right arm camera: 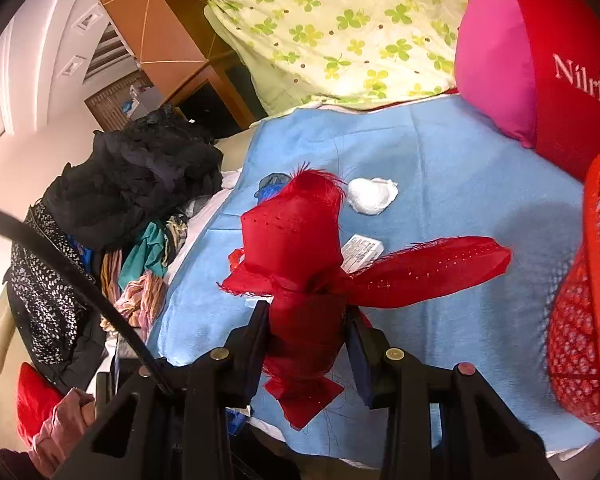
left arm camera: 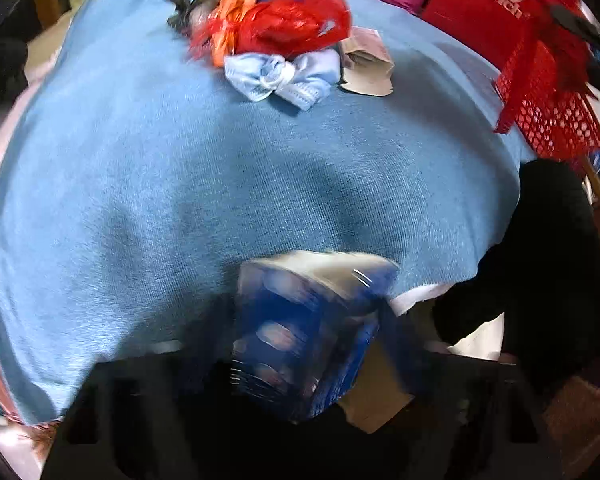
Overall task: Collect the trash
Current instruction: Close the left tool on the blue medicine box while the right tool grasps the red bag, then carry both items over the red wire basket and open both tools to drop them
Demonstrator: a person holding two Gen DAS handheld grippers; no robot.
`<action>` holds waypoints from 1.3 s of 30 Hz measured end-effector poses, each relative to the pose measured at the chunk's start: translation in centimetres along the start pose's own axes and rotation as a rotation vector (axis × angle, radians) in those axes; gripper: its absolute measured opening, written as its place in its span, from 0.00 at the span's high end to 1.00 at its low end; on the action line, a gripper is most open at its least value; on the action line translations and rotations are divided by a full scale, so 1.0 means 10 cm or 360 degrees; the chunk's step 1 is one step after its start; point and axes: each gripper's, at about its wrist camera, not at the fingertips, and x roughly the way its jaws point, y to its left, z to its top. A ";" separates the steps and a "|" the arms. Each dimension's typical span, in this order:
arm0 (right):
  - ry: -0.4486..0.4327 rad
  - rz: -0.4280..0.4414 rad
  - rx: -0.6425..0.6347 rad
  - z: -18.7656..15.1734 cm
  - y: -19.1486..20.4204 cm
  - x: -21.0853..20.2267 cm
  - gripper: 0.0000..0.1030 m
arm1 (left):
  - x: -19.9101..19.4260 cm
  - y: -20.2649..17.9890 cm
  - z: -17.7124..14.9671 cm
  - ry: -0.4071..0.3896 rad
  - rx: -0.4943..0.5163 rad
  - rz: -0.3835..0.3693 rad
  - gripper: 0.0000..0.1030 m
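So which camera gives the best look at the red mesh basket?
The left wrist view. There the red mesh basket sits at the right edge of the blue blanket, showing its rim and netted wall, though blurred. The right wrist view is sharper but shows only part of its wall, cut by the frame.

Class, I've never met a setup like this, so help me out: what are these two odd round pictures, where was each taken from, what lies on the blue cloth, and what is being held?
No robot here: a person holds a two-finger clamp in each hand, each with a wide-angle camera looking along its fingers. In the left-hand picture, the left gripper grips a blurred blue packet. Farther off on the blue blanket lie a red and blue bundle, a pale blue cloth and a paper scrap. In the right-hand picture, the right gripper pinches a red cloth scrap. Beyond it lie a white wad and a small label. A red mesh basket waits at the right.
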 end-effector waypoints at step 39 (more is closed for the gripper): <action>-0.0696 -0.0450 0.0627 -0.21 -1.76 -2.28 0.29 | -0.98 -2.59 2.02 -0.0690 0.0590 -0.0284 0.38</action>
